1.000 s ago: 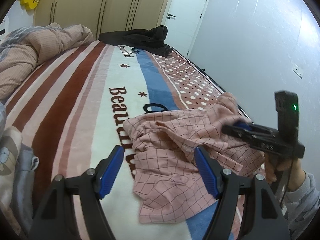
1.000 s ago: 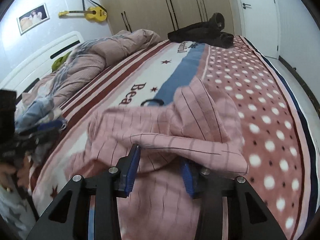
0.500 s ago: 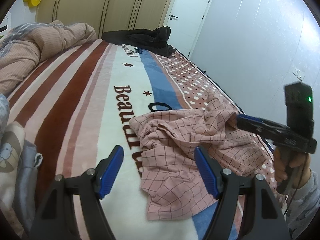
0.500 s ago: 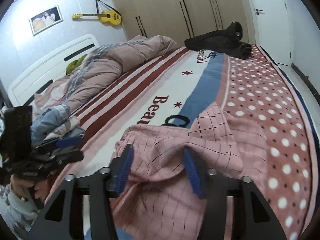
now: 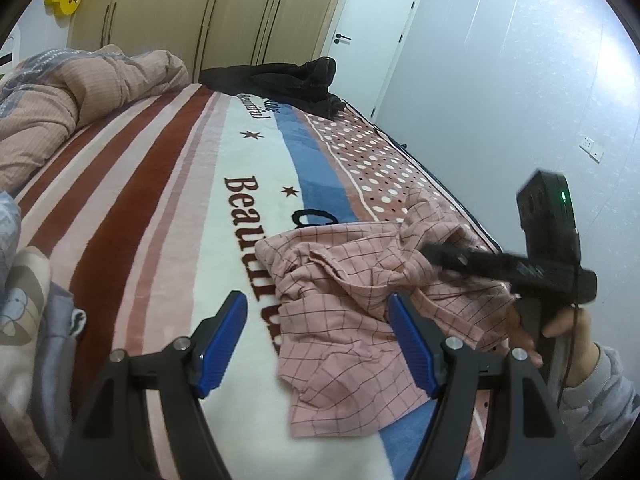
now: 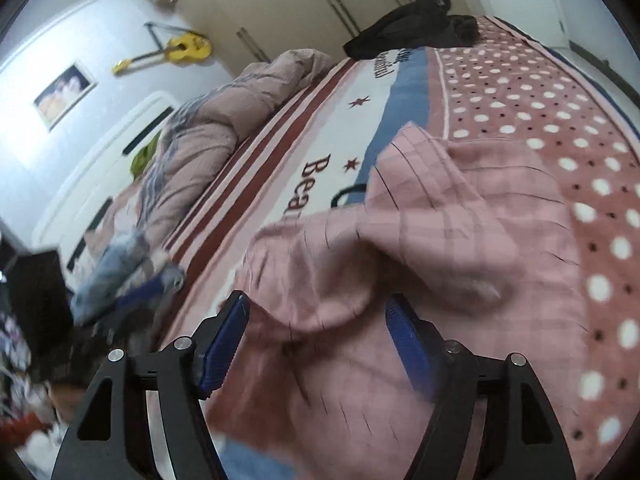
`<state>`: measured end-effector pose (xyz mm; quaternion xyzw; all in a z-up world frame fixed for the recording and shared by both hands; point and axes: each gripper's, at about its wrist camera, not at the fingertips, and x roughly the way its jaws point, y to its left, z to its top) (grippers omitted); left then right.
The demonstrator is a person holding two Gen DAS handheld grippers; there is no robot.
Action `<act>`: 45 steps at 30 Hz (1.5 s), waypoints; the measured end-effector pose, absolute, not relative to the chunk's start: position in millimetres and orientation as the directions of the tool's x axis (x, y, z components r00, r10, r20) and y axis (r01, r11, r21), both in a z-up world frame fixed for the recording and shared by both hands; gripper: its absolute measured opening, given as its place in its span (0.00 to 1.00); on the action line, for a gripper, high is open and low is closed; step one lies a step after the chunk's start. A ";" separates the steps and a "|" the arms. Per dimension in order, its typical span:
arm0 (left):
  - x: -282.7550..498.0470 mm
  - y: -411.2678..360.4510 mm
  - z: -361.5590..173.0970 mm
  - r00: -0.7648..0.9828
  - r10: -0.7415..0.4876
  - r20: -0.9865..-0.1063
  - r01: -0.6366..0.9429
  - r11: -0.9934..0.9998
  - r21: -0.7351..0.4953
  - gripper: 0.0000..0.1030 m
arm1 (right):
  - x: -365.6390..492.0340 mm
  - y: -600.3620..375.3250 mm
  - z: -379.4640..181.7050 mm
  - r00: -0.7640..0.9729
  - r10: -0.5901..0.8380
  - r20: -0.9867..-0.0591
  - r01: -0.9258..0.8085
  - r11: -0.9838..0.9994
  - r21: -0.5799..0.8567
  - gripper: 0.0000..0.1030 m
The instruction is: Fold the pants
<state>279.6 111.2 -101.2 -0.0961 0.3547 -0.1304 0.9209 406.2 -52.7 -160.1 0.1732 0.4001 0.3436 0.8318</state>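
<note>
Pink checked pants (image 5: 344,320) lie crumpled on the striped bed blanket (image 5: 168,216), toward its right edge. My left gripper (image 5: 320,340) is open and empty, held above the blanket with its right finger over the pants' left part. My right gripper (image 6: 318,340) is open, low over the bunched pants (image 6: 420,240), with cloth lying between its fingers; that view is blurred. The right gripper also shows in the left wrist view (image 5: 436,254), reaching in from the right over the pants.
A rumpled pink duvet (image 5: 68,104) lies at the far left. Dark clothes (image 5: 288,80) sit at the bed's far end. Folded clothes (image 5: 24,312) are piled at the near left. Wardrobes (image 5: 200,12) and a white door (image 5: 368,28) stand behind; the wall is on the right.
My right gripper has opened wider, dropped lower over the pants and tilted. The left gripper has stayed open and shifted only slightly. The pants' raised fold has sagged.
</note>
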 end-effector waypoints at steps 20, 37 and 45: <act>270.3 136.0 -107.3 0.730 -0.313 -0.608 0.159 0.943 -0.294 0.67 | 370.7 -0.3 -122.6 0.488 0.641 -0.592 -0.625 0.731 0.276 0.45; 275.5 124.6 -112.1 0.710 -0.326 -0.624 0.173 0.940 -0.295 0.67 | 370.4 20.7 -179.5 0.662 0.271 -0.698 -0.594 0.759 -0.268 0.45; 275.1 128.5 -113.7 0.712 -0.323 -0.624 0.167 0.940 -0.297 0.67 | 385.6 8.1 -162.0 0.647 0.358 -0.673 -0.577 0.807 -0.126 0.02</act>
